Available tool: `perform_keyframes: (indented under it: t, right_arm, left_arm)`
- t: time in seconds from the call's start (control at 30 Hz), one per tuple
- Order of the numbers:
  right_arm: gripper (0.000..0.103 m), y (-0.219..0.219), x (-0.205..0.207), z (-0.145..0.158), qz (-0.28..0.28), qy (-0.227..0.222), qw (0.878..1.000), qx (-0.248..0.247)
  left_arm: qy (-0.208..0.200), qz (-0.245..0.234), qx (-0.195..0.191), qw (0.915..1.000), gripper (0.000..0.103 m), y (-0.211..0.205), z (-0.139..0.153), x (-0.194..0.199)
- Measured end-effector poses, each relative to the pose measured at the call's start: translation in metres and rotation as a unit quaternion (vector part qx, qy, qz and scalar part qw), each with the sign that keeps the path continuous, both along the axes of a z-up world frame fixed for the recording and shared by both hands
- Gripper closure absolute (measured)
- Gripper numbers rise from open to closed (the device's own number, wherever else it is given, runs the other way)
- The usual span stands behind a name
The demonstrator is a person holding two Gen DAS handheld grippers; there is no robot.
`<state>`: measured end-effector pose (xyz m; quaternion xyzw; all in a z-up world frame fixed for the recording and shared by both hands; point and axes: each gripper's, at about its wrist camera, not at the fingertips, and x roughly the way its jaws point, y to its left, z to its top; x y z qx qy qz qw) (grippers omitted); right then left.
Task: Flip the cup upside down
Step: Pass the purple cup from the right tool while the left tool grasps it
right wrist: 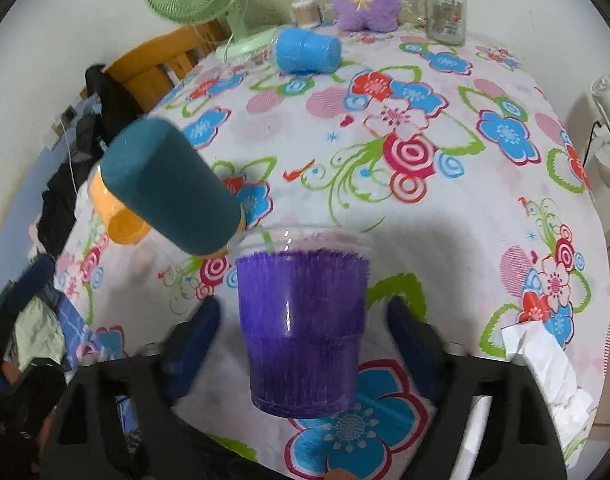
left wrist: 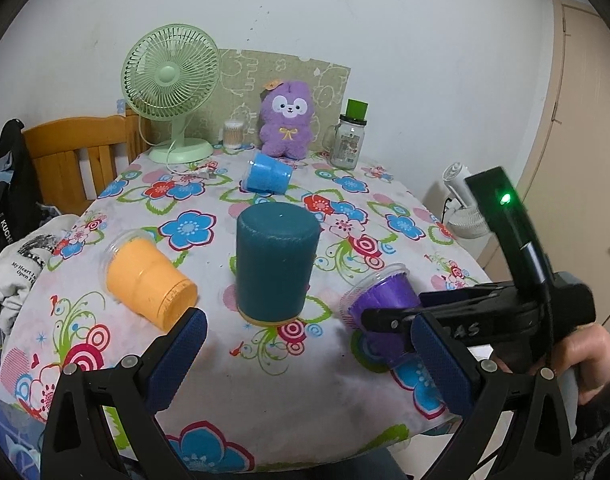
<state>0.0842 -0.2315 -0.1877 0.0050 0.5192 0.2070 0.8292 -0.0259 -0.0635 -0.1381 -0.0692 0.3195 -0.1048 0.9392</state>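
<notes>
Purple cup (right wrist: 301, 328) sideways, blurred right hand-held gripper (right wrist: 305, 336) astride

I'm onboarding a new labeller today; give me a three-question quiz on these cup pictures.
1. True or false: the teal cup stands mouth down.
2. Which cup lies between the right gripper's fingers: A orange cup, B purple cup, C blue cup?
3. Fill in: the left gripper is ____.

Key: 1 true; 2 B; 3 open.
</notes>
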Motion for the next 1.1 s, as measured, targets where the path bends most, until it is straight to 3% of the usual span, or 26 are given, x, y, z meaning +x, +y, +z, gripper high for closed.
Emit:
perform_keyframes:
  t: [0.27, 0.43, 0.67, 0.83, 0.97, 1.1]
  right_arm:
    - [0.007, -0.069, -0.01, 0.032, -0.06, -0.053, 0.997, 0.008]
    - [0.007, -0.121, -0.02, 0.027, -0.108, -0.055, 0.992, 0.017]
    - [0.007, -0.152, -0.022, 0.012, -0.132, -0.044, 0.99, 0.036]
    - [0.007, -0.155, -0.02, 0.006, -0.126, -0.041, 0.99, 0.04]
    - [0.007, -0.155, -0.016, 0.005, -0.127, -0.041, 0.99, 0.049]
    - [0.007, -0.149, -0.015, 0.006, -0.119, -0.043, 0.99, 0.053]
  left_arm:
    - [0.002, -0.03, 0.002, 0.9995, 0.0, -0.037, -0.002, 0.014]
    - [0.022, -0.057, 0.019, 0.9979, 0.0, -0.075, -0.017, 0.034]
    - [0.062, -0.068, 0.053, 0.9943, 0.0, -0.107, -0.053, 0.055]
    - [0.075, -0.062, 0.052, 0.9939, 0.008, -0.108, -0.064, 0.061]
    - [0.081, -0.072, 0.065, 0.992, 0.026, -0.11, -0.068, 0.064]
    - [0.074, -0.073, 0.066, 0.9924, 0.03, -0.107, -0.065, 0.058]
